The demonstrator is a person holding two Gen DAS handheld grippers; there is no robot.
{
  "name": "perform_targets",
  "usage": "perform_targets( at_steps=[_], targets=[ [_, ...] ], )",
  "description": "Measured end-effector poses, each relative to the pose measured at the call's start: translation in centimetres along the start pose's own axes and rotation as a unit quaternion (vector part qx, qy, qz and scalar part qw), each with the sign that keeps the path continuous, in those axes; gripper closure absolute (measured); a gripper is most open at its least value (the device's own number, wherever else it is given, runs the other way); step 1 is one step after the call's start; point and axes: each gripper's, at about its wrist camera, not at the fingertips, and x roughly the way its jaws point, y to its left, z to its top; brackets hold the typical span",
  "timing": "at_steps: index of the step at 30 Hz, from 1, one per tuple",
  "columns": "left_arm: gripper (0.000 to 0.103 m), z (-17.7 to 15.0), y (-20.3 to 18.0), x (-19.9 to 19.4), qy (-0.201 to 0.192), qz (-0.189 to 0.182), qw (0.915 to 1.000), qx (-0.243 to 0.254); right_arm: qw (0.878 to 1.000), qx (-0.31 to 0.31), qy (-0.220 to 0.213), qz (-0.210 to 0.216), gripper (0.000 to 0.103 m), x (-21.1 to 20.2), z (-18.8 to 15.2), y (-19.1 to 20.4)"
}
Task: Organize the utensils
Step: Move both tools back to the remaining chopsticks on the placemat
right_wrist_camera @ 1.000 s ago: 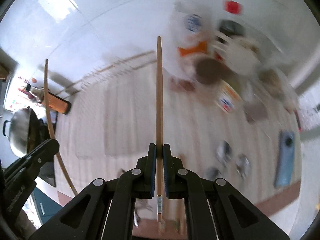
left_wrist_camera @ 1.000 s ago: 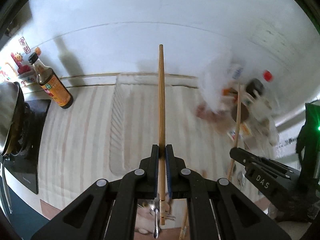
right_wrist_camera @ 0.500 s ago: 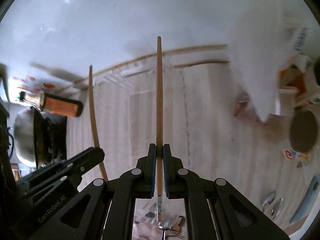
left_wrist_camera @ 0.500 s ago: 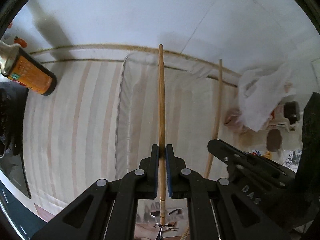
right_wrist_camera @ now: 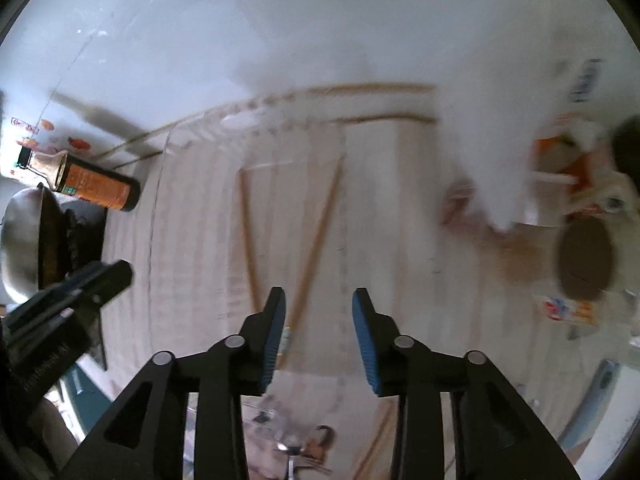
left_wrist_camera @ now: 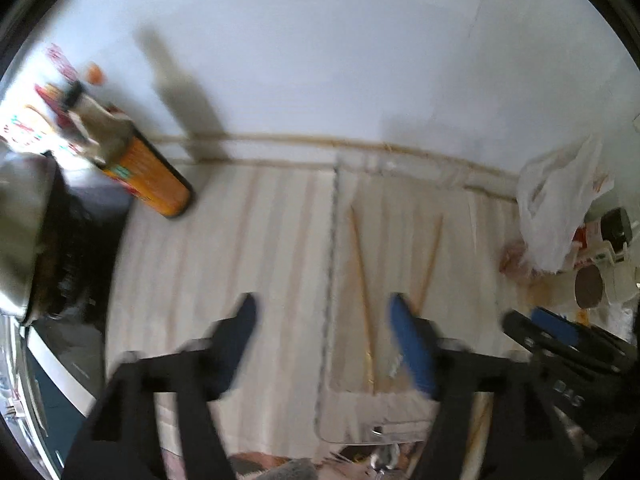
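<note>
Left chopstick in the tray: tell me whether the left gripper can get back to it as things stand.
Probably yes. The left gripper is open, and the left chopstick lies loose in the clear tray just ahead, between the jaws' line, with nothing over it.

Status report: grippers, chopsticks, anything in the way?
Left gripper open, right gripper open. Two wooden chopsticks lie in clear plastic tray. Nothing blocking.

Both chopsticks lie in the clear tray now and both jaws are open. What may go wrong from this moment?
1. The two chopsticks lie splayed in a V, not parallel, in the clear tray; they may roll further apart.
2. The left gripper and the right gripper hover low over the sticks with jaws open; a careless withdrawal might nudge one.
3. The sauce bottle stands close to the tray's left side; a wide swing might tip it.
</note>
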Motion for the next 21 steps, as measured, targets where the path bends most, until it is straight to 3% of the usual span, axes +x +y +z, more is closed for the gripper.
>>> perform_targets(
  at_steps=[3, 4, 10, 15, 17, 19, 21],
  targets=[
    [0.001, -1.1, 0.5, -2.3, -0.054, 0.012, 0.9984, -0.007, 0.999, 0.005, -0.047, -0.021, 0.045, -2.7, -1.8, -1.3],
    [0.000, -1.4, 0.6, -2.8, -0.067, 0.011, 0.9976, -0.007, 0.998, 0.006, -0.061, -0.025, 0.039, -3.6, -2.3, -1.8],
    [0.000, -4.5, 0.4, -4.5, -0.087, 0.022, 0.9958, -0.018, 0.991, 0.036, -0.123, -0.034, 0.028, -6.6, -6.8, -4.9],
    [0.000, -8.6, -1.1, -4.6, -0.090, 0.032, 0.9954, 0.003, 0.992, 0.066, -0.105, -0.028, 0.028, -6.1, -12.2, -9.1],
    [0.000, -10.4, -1.9, -3.8, -0.081, 0.047, 0.9954, 0.021, 0.994, 0.078, -0.078, -0.021, 0.030, -4.7, -14.5, -10.5],
    [0.001, -12.1, -2.5, -2.4, -0.058, 0.048, 0.9964, 0.038, 0.995, 0.090, -0.031, -0.017, 0.052, -1.9, -17.1, -11.7],
    [0.009, -13.9, -3.1, -0.8, -0.032, 0.047, 0.9971, 0.050, 0.995, 0.100, 0.010, -0.010, 0.062, 0.7, -19.2, -12.6]
  ],
)
